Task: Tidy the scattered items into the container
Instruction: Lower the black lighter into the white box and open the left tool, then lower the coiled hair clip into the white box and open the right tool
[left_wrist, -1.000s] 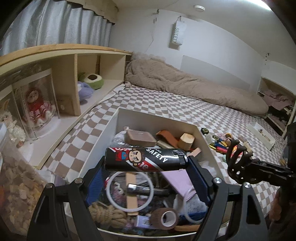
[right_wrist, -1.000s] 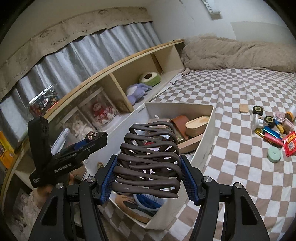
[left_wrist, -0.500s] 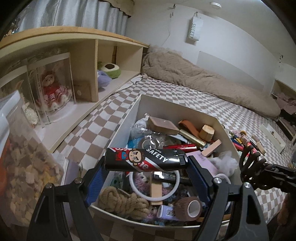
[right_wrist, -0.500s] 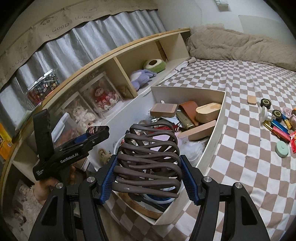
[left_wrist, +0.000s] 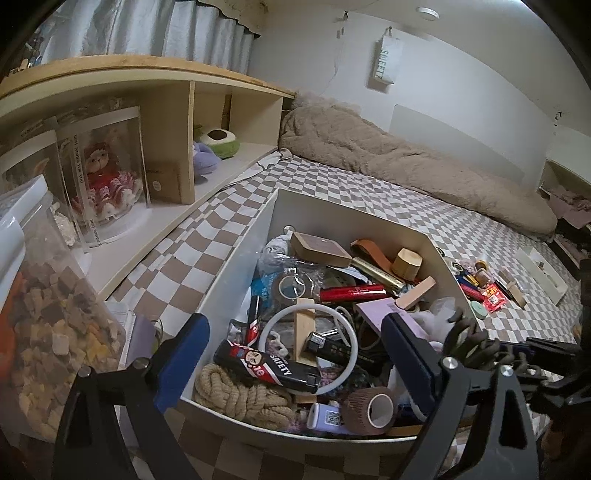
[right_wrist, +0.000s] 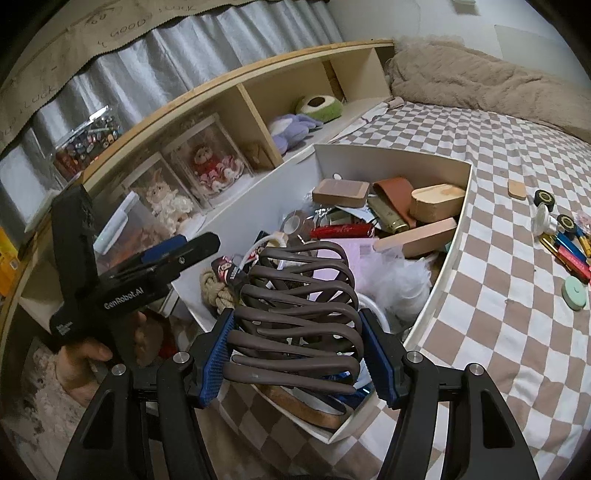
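The white box (left_wrist: 351, 218) on the checkered bed is packed with small items. A black spray can (left_wrist: 266, 365) with a red cartoon label lies loose inside it, on a rope coil near the front wall. My left gripper (left_wrist: 291, 332) hangs over that end, its jaws opening, pads clear of the can. My right gripper (right_wrist: 297, 354) is shut on a brown claw hair clip (right_wrist: 299, 295) above the box's (right_wrist: 388, 158) near corner. The clip (left_wrist: 469, 339) also shows at the right of the left wrist view. The left gripper (right_wrist: 177, 251) is held by a hand.
Several small items (right_wrist: 565, 243) lie scattered on the bedspread right of the box. A wooden shelf (left_wrist: 155, 74) with doll cases and plush toys runs along the left. A clear jar of blocks (left_wrist: 48, 314) stands near left. A beige duvet (left_wrist: 406, 166) lies behind, a white tray (left_wrist: 543, 273) far right.
The left jaws have spread and the black can has dropped from between them into the box. The right gripper with the clip has moved closer over the box.
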